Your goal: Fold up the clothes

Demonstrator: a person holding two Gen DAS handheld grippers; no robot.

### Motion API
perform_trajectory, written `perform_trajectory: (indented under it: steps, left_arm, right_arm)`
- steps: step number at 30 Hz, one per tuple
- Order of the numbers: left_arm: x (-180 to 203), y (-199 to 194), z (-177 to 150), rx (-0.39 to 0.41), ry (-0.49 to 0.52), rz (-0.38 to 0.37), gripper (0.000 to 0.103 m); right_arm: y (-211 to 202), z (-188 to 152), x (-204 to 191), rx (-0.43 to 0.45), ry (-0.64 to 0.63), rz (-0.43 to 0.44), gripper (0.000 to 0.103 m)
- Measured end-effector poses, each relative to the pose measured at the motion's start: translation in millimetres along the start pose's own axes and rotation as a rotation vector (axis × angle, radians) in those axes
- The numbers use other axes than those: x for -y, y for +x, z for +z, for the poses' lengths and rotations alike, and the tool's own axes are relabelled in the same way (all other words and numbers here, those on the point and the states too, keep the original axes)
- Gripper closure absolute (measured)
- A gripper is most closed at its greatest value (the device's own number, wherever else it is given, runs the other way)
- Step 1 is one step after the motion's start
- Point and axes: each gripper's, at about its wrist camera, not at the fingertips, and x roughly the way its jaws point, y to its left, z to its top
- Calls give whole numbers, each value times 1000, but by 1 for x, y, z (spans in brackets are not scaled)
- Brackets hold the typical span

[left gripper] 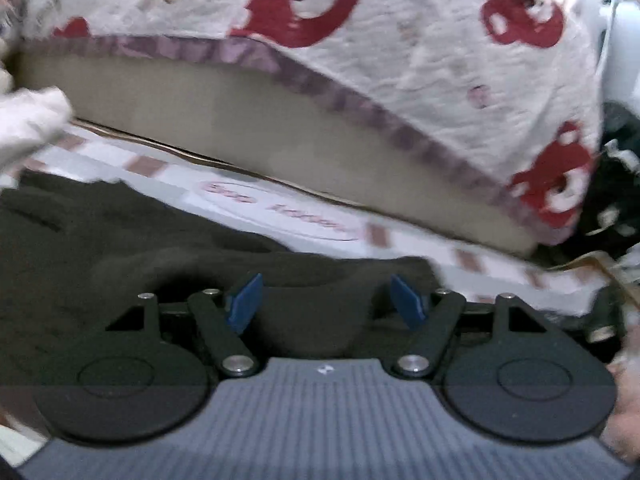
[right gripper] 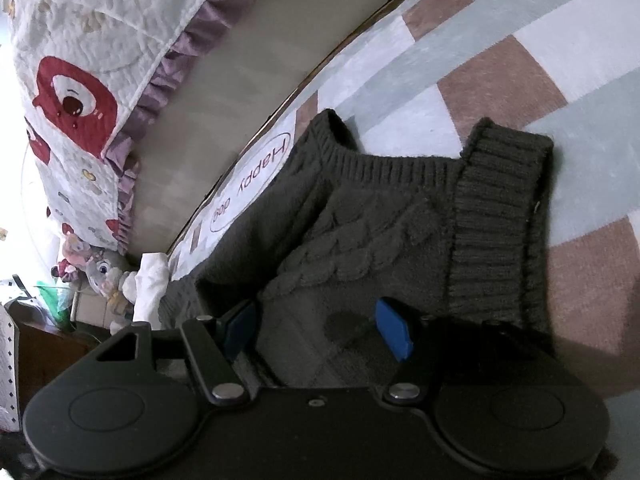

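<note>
On the left, the left hand-held gripper (left gripper: 327,300) is wide open with nothing between its two blue pads, and it hangs low over the dark knitted sweater (left gripper: 120,248), which lies right under it and stretches off to its left. That view is blurry, so I cannot tell if the pads touch the wool. The sweater lies on a checked play mat (right gripper: 500,60) on the floor, next to a bed with a teddy-bear quilt (right gripper: 80,60) hanging down its side. On the right, the right hand-held gripper (right gripper: 318,330) is also open and holds nothing. The sweater (right gripper: 380,232) lies straight ahead of it and just below its pads, with one ribbed strip (right gripper: 500,220) folded over on the right part of the sweater. The sweater's long way seems to run from the bed side out across the mat. Both hand-held grippers are right at the sweater, so neither is clearly nearer. I count one sweater, two hand-held grippers, one mat, one quilt, and some soft toys (right gripper: 100,268) by the bed. The sweater looks partly folded, but whether more folds are needed I cannot tell.
</note>
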Motion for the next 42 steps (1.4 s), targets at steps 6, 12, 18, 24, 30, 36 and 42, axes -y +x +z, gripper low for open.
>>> perform_trajectory:
  steps: [6,12,18,24,30,36,42]
  left_arm:
    - [-19,-6,8,45,-64,9,33]
    - [-11,21,40,42,199,71,11]
    - [-35,112,47,-246,445,141,11]
    - [-83,150,37,-438,284,93,8]
    - [-76,162,10,-491,434,111,8]
    - [-43,127,18,-399,496,-30,91]
    - [-8,74,35,-296,630,-219,92]
  right_arm:
    - [0,-1,-8,-25,-56,-37,32]
    - [9,-4,-34,-56,-248,-164,32]
    - [13,-14,-54,-18,-473,-325,31]
    - [12,-13,-52,11,-502,-353,31]
    - [16,-15,-54,32,-513,-363,31]
    - [15,-9,-50,61,-416,-328,22]
    - [-3,9,-17,110,-31,-138,17]
